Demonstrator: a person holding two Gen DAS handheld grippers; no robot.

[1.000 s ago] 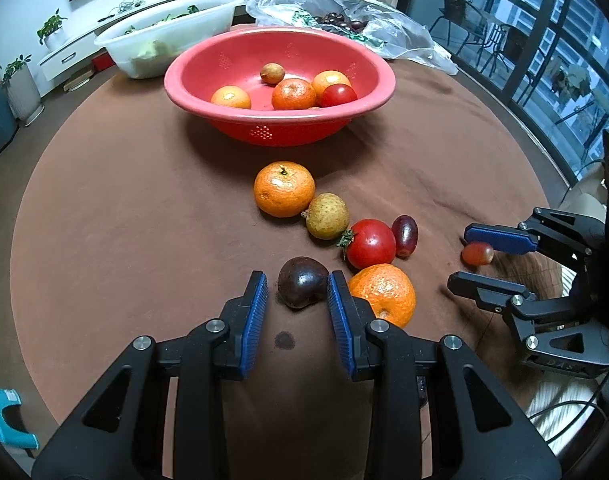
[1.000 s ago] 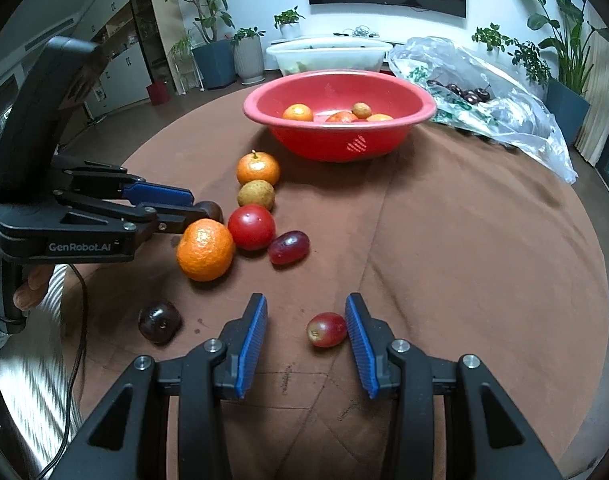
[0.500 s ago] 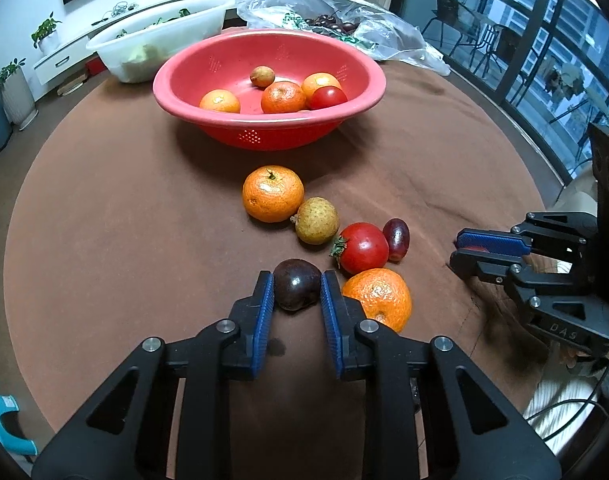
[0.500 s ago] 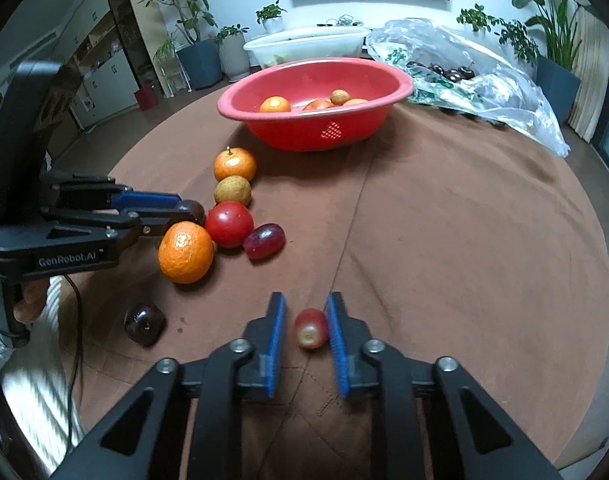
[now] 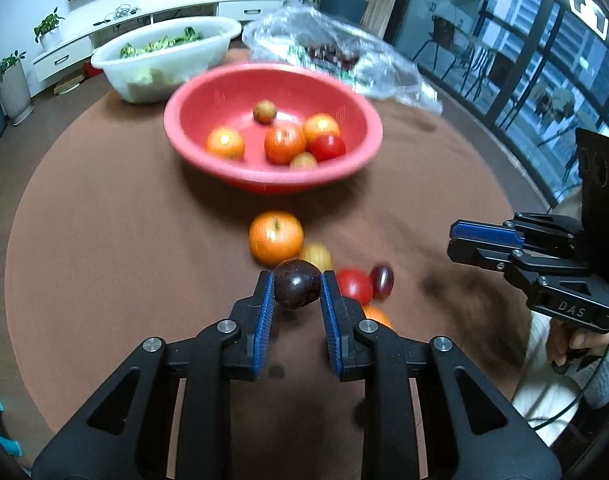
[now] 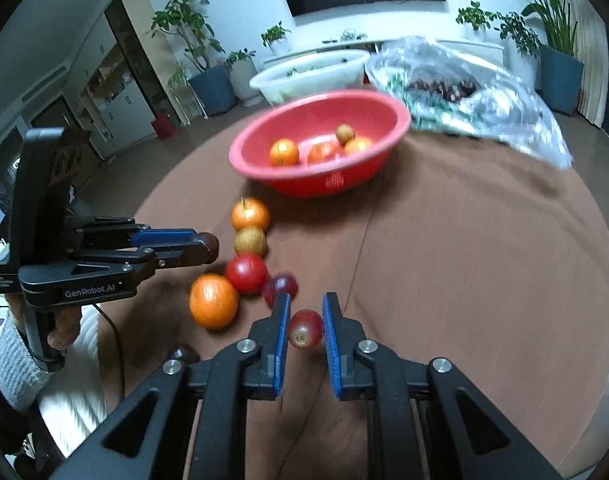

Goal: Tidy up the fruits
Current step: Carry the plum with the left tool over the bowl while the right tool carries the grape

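Two grasps: my left gripper [image 5: 296,290] pinches the dark plum [image 5: 296,284], right gripper [image 6: 305,330] pinches a red grape [image 6: 305,329], both raised clear of the worktop [image 6: 464,260] so I can carry them to the red bowl [image 5: 272,176].

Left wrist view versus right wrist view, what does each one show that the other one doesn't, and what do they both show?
Only the left wrist view shows the left gripper from behind, shut on the dark purple fruit, and the windows on the right.

Only the right wrist view shows the right gripper shut on the small red grape, and the cabinets on the left.

Both show the red bowl with fruit inside, the white tub behind it, the plastic bag, and the loose fruit on the brown table.
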